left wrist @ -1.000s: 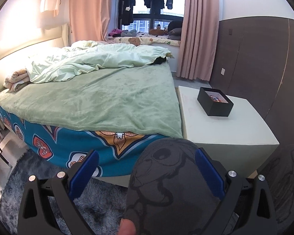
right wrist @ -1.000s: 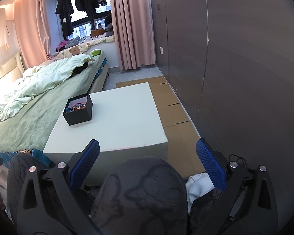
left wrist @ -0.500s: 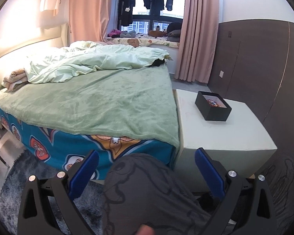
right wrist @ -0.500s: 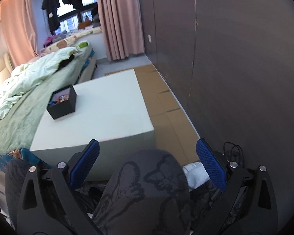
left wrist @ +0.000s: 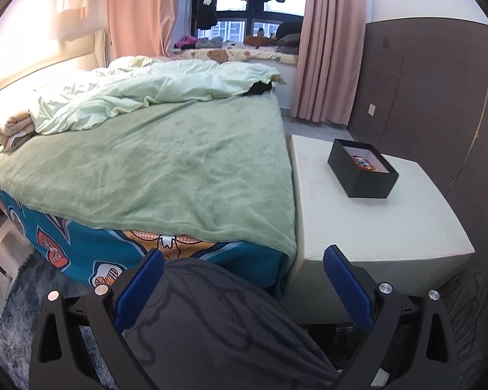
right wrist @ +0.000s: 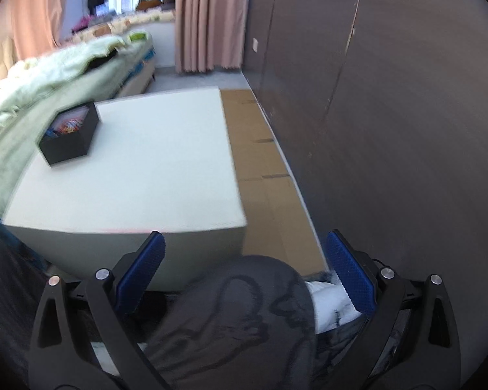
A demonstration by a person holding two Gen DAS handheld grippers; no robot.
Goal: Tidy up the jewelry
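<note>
An open black box [left wrist: 362, 172] with colourful jewelry [left wrist: 362, 163] inside sits on a white table [left wrist: 374, 224] beside the bed. It also shows in the right wrist view [right wrist: 70, 138], on the table's [right wrist: 153, 169] far left part, with the jewelry [right wrist: 69, 125] blurred. My left gripper [left wrist: 242, 260] is open and empty, held low over my knee, well short of the table. My right gripper [right wrist: 244, 245] is open and empty, just before the table's near edge.
A bed with a green blanket [left wrist: 166, 165] lies left of the table. A dark wall [right wrist: 390, 113] runs along the right, with cardboard [right wrist: 263, 175] on the floor between it and the table. My knees in grey trousers [left wrist: 218, 318] fill the bottom of both views.
Both grippers have risen and moved forward toward the table; the box now looks nearer. The right view is blurred by motion. Both stay open.
</note>
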